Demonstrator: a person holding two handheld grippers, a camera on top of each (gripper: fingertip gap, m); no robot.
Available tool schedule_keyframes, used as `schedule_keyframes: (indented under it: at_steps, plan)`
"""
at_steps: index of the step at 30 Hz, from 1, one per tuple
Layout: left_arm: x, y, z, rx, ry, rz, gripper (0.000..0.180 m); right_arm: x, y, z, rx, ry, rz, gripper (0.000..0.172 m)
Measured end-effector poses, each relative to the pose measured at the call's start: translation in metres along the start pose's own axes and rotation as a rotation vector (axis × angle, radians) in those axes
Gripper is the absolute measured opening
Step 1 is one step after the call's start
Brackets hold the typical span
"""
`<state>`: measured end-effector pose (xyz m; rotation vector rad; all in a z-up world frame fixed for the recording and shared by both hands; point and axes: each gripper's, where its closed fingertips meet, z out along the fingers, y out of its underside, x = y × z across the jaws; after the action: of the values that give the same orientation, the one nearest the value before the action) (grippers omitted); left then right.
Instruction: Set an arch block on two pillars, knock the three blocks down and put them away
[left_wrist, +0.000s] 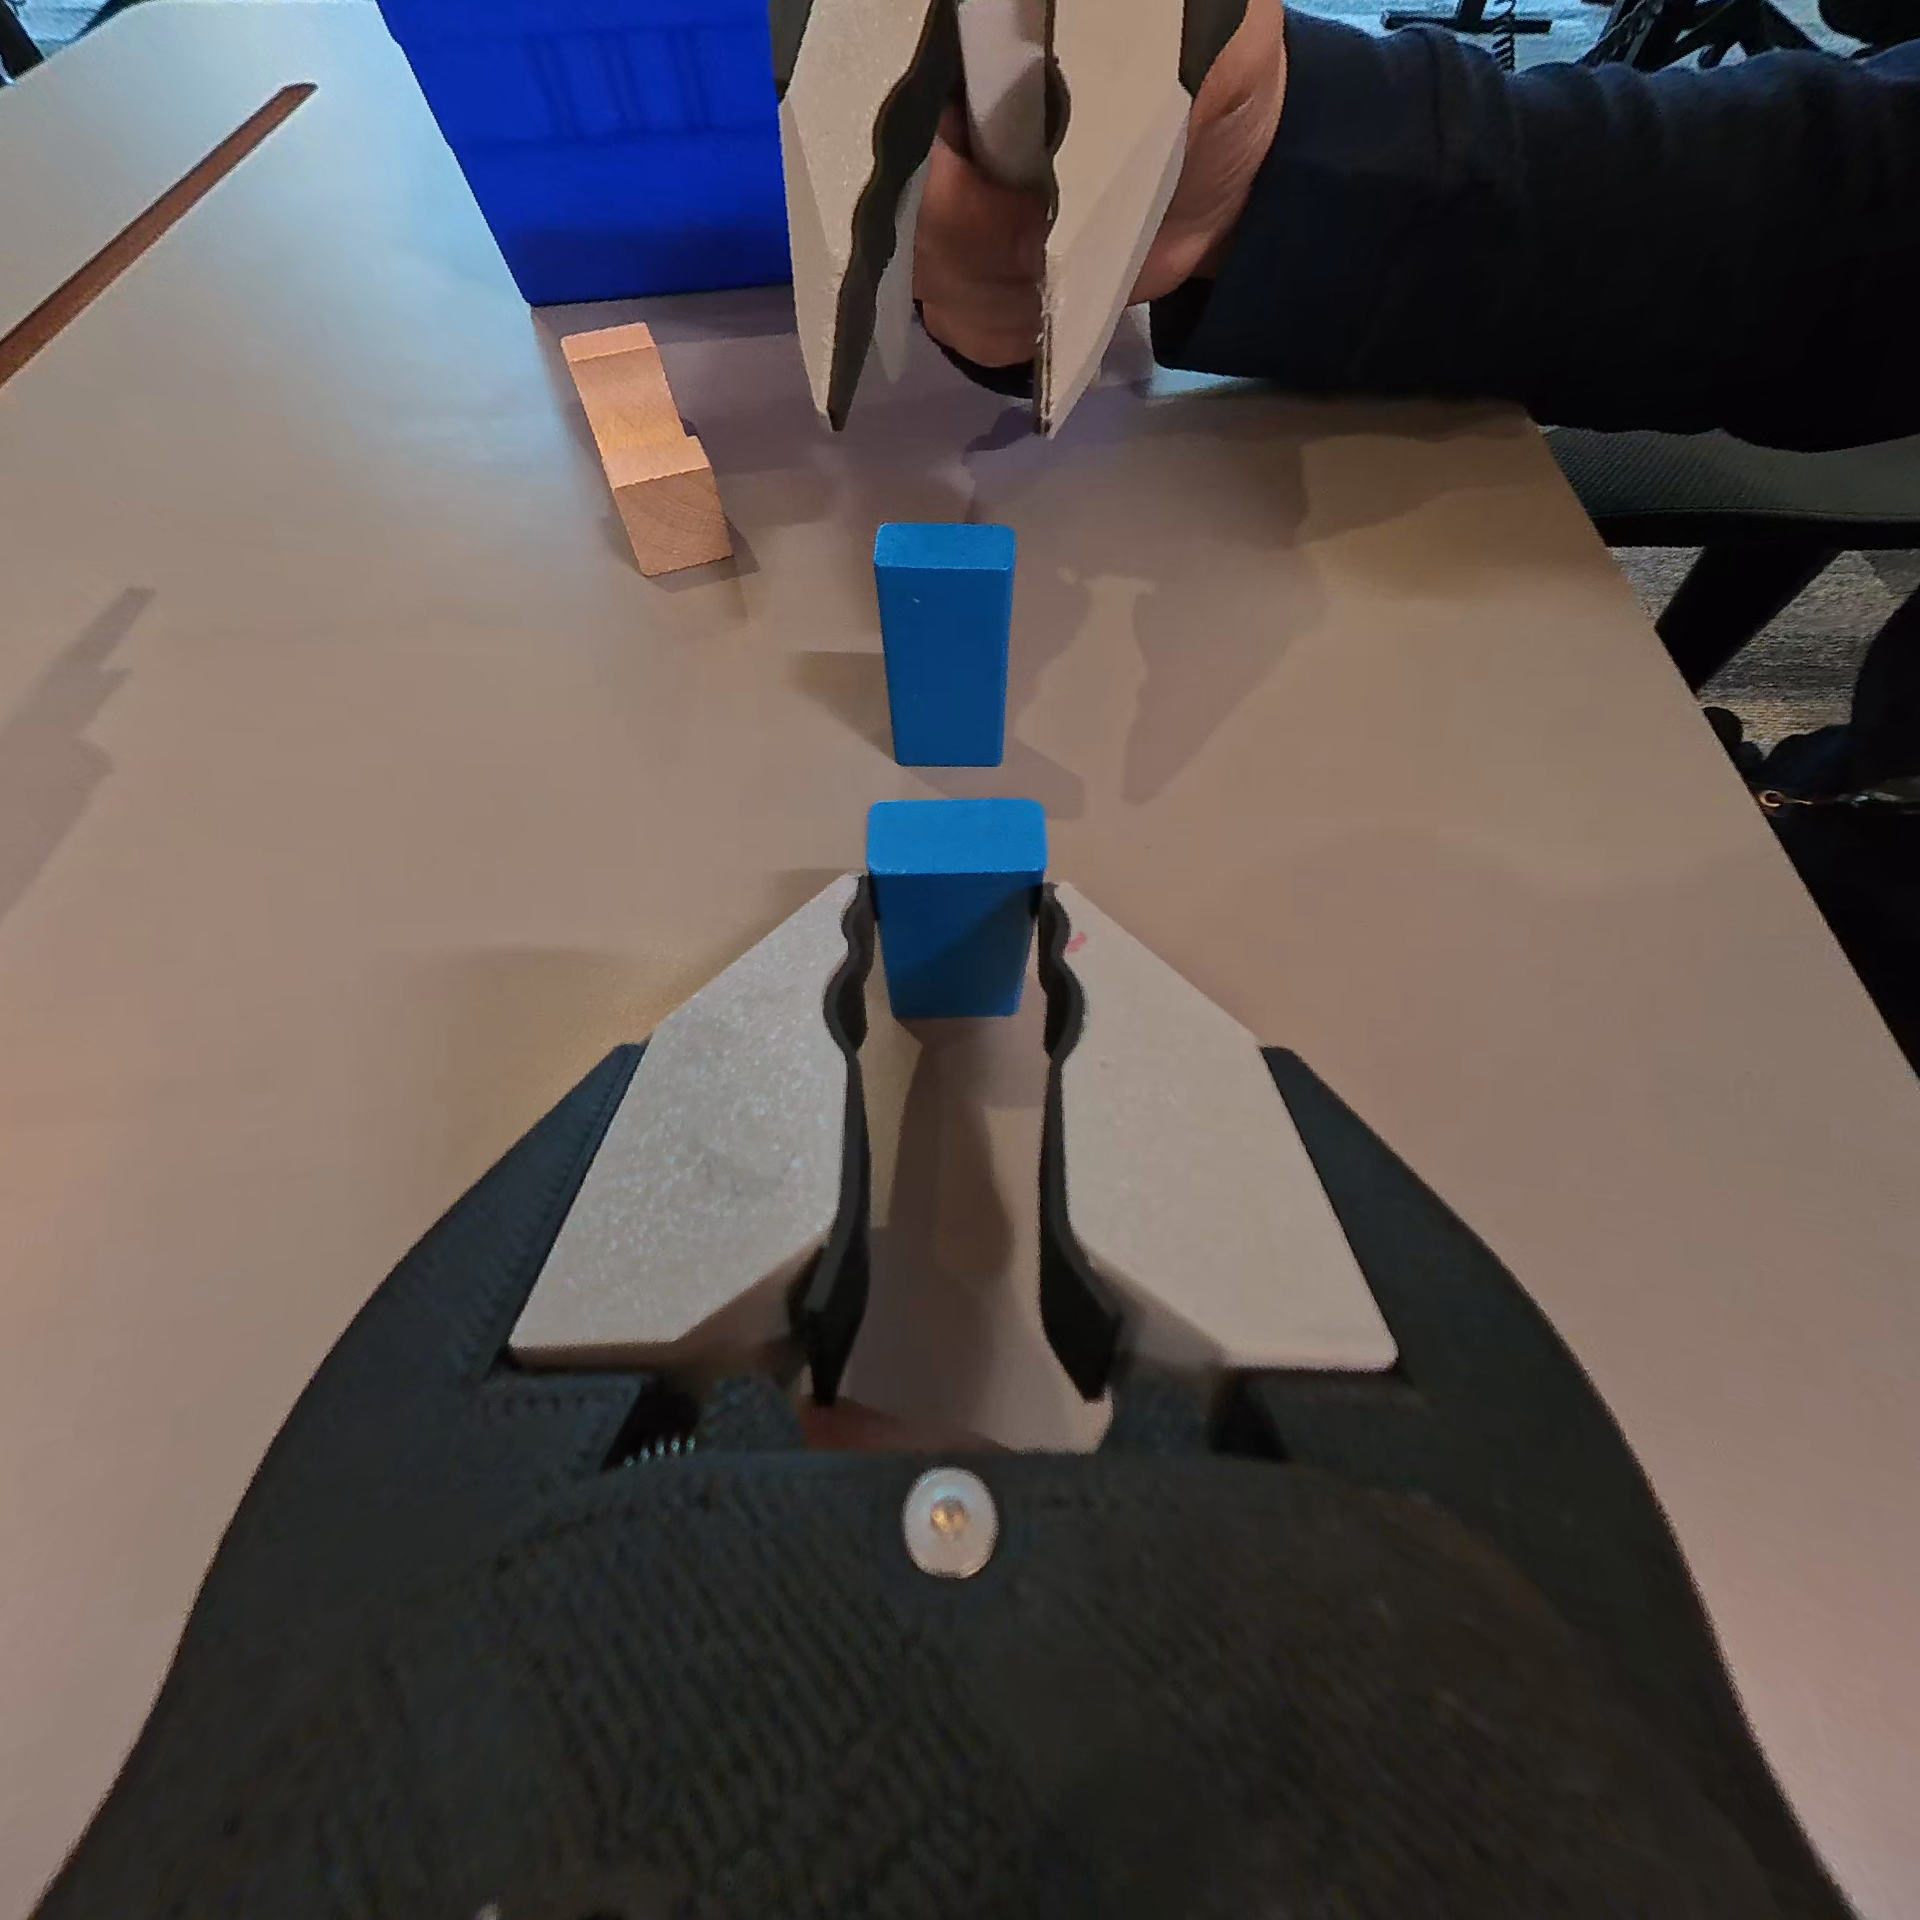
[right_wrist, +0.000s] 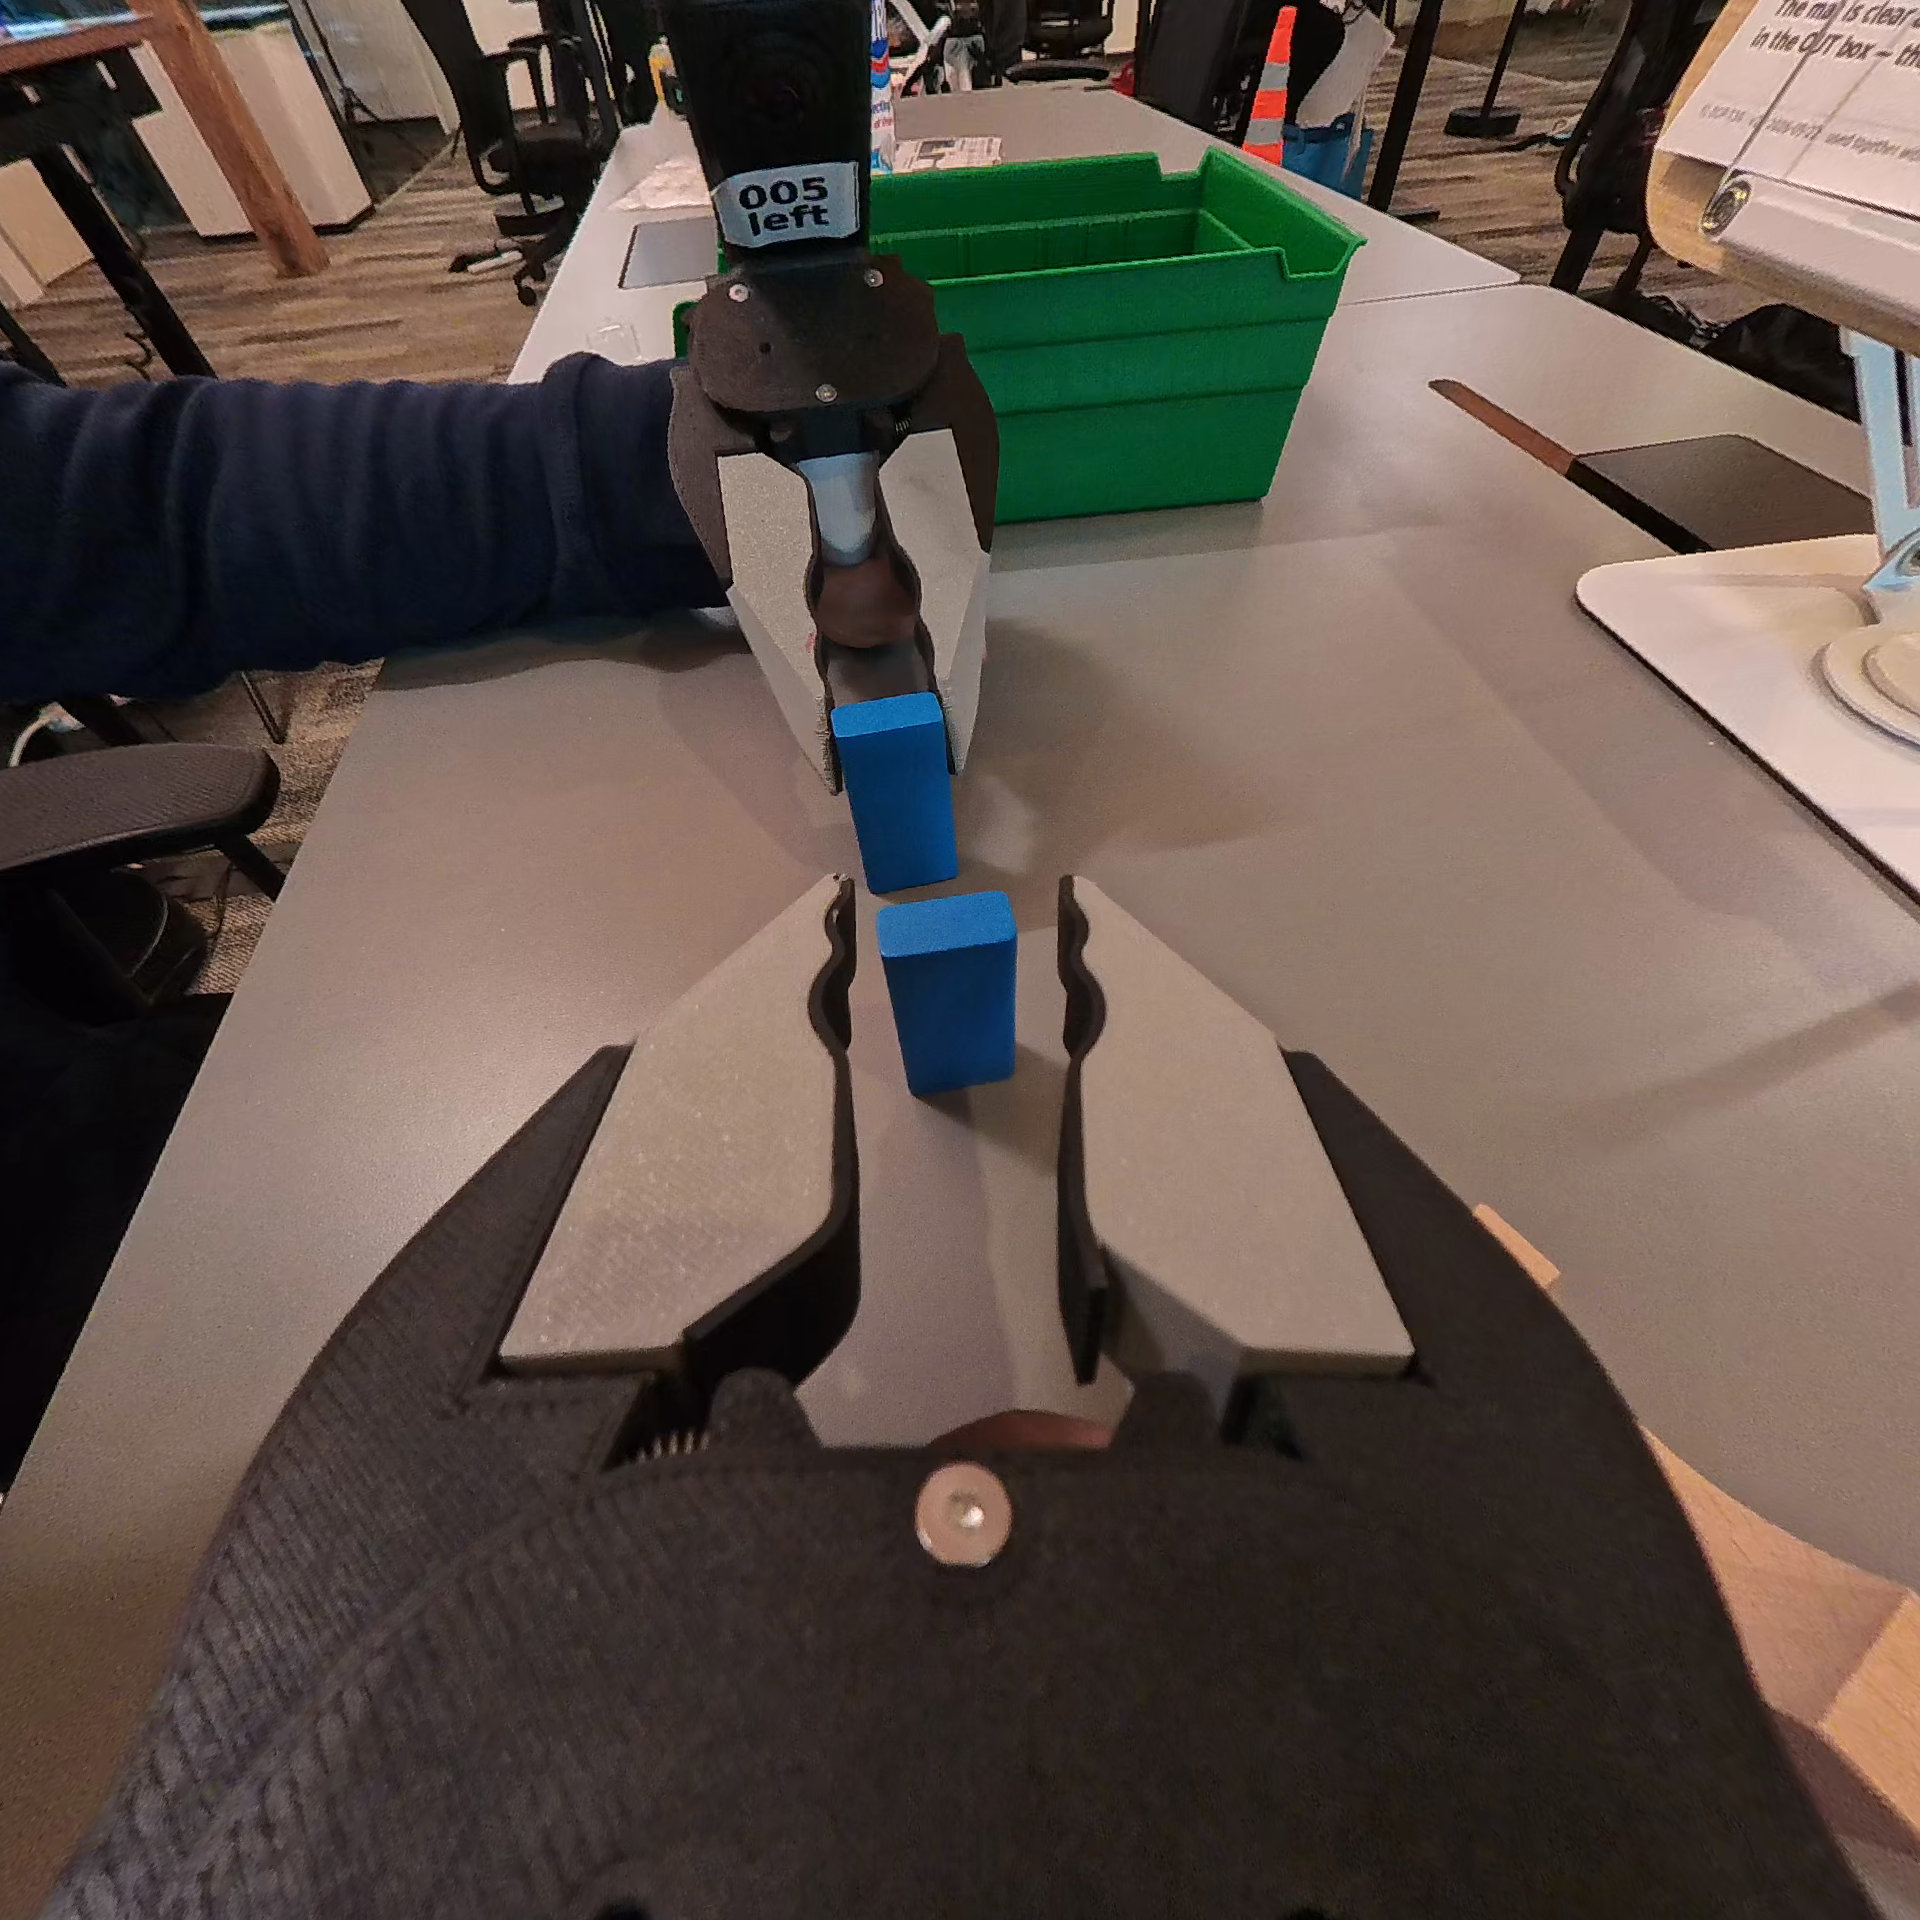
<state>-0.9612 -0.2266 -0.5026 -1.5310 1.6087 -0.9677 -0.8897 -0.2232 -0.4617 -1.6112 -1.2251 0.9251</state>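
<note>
The grey table (right_wrist: 1455, 831) carries everything, and places here are given from the pair of blue blocks at its middle. The green bin (right_wrist: 1122, 343) stands beyond the pair in the right wrist view; the blue bin (left_wrist: 603, 145) stands beyond it in the left wrist view.

The wooden arch block (left_wrist: 649, 447) lies on its side between the pair and the blue bin, a little off to one side, untouched by either tool.

The left gripper (left_wrist: 954, 894) is clamped on one blue block (left_wrist: 956, 914), both pads pressing its narrow sides near the top while it stands upright on the table. The right gripper (right_wrist: 956, 904) is released: its pads stand clear on either side of the other blue block (right_wrist: 948, 992), with table showing in both gaps, so that pillar stands by itself.

The step in hand looks like setting the two pillars. They stand close together, so the held one probably needs spacing to match the arch's two feet before it is let go. Keep it square and parallel to its partner, open the pads evenly so neither side drags it over, and draw the right tool straight back without brushing the free pillar.
</note>
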Motion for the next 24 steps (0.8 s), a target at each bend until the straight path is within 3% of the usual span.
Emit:
schedule_keyframes:
  at_steps: [24]
  plan:
    - [0.001,-0.007,-0.005,0.052,-0.031,0.0,0.04,0.008,-0.009,-0.011,0.034,0.048,-0.007,0.036]
